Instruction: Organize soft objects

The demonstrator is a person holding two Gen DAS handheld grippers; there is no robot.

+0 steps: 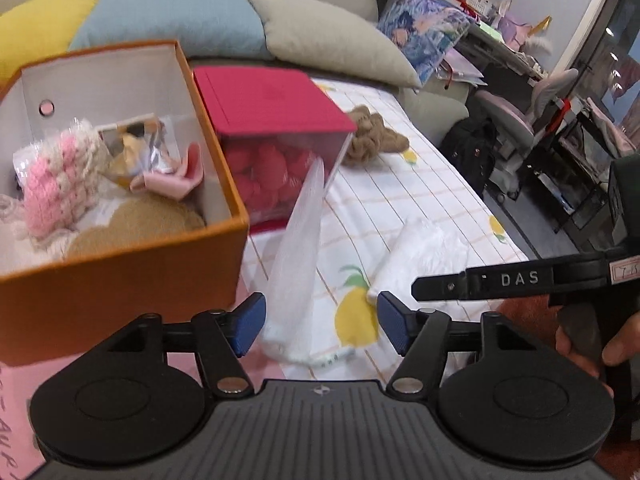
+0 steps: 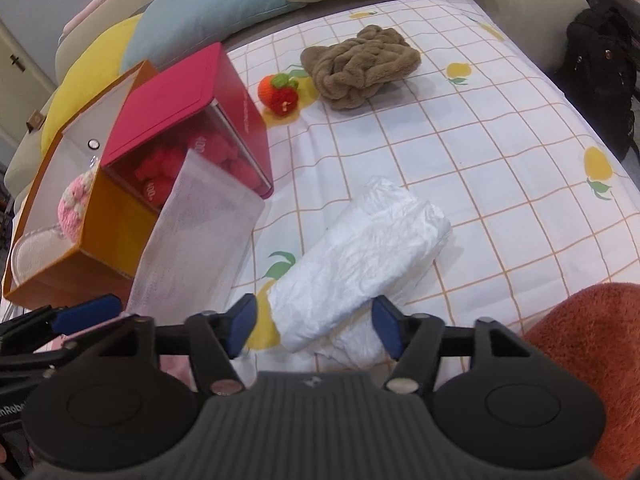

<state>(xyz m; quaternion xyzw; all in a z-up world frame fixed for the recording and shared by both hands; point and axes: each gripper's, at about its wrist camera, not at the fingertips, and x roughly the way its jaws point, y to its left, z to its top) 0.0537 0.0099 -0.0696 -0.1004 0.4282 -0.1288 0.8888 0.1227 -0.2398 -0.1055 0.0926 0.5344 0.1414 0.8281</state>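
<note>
A white translucent mesh sheet [image 1: 298, 256] stands up between the blue pads of my left gripper [image 1: 322, 328], which is open and does not press it. The sheet [image 2: 200, 240] leans against the orange box [image 2: 108, 216] and the red box [image 2: 244, 120]. My right gripper [image 2: 314, 330] is open around the near end of a white crinkled roll [image 2: 360, 248] that lies on the checked sheet. The roll [image 1: 420, 252] also shows beyond a black finger [image 1: 500, 280] of the right gripper. The orange box [image 1: 120, 272] holds a pink knitted piece [image 1: 52, 184] and brown plush.
The red box [image 1: 272, 100] has a clear front showing red plush. A brown towel [image 2: 360, 68] and a knitted strawberry [image 2: 280, 94] lie farther back on the bed. Yellow, blue and beige cushions [image 2: 200, 12] line the far edge. An orange fuzzy cloth [image 2: 592, 340] is at the near right.
</note>
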